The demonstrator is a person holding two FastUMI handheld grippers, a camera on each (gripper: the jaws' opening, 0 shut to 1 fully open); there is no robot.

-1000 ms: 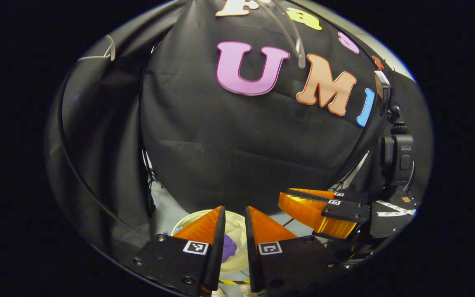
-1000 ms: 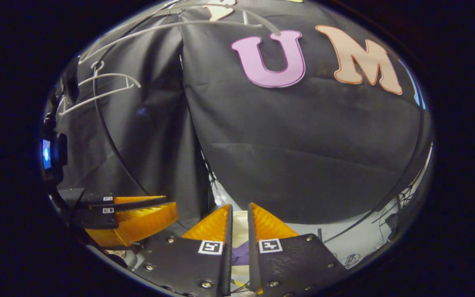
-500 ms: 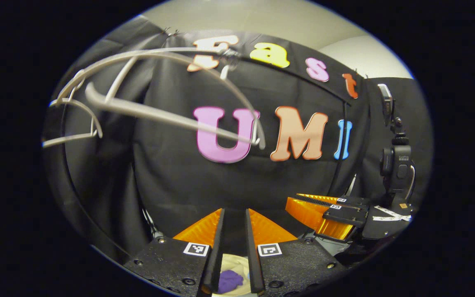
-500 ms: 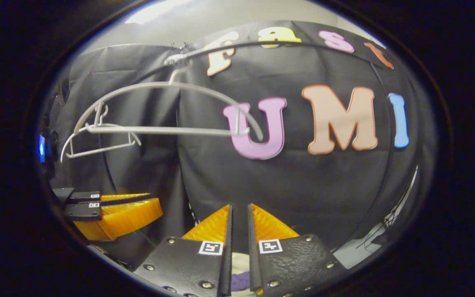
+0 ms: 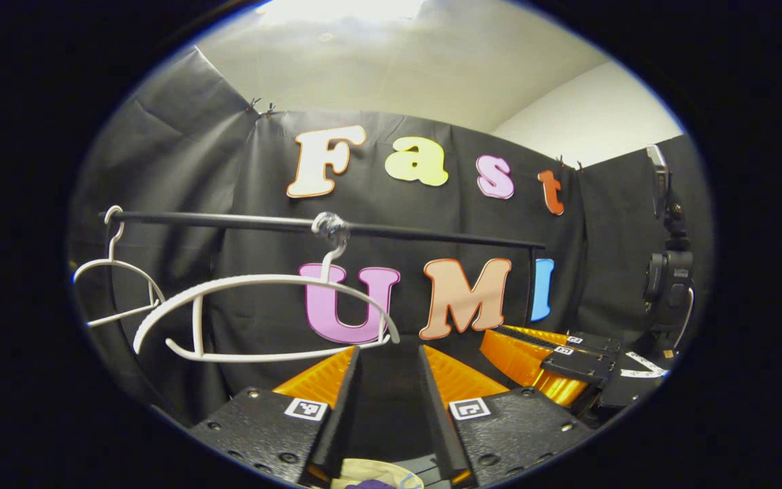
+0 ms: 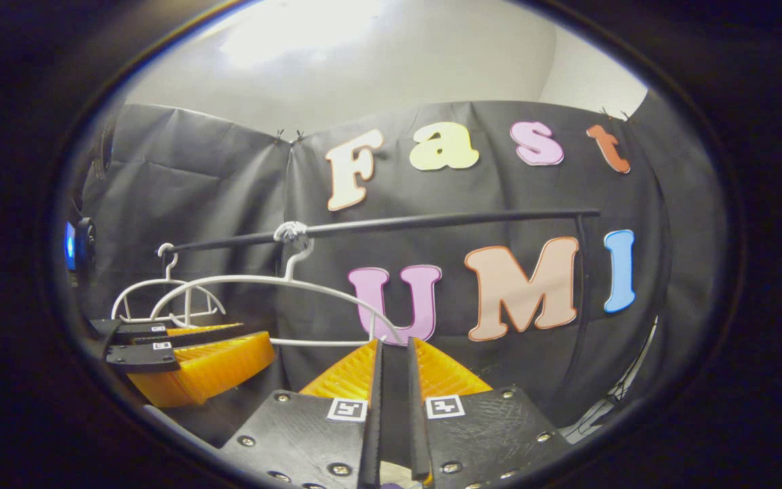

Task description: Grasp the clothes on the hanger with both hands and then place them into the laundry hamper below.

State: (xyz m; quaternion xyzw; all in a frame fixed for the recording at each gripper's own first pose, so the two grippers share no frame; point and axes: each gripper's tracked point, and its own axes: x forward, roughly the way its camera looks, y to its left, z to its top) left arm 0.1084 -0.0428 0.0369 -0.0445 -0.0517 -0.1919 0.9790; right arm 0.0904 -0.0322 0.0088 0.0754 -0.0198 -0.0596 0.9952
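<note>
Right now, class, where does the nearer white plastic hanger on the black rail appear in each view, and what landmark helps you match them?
Left gripper view: the white plastic hanger hangs left of centre, bare.
Right gripper view: it hangs left of centre, above the jaws.
Shared landmark: the black rail it hooks onto.

Bare white hanger (image 5: 265, 316) and rail (image 5: 432, 234) ahead, open room beneath.
</note>
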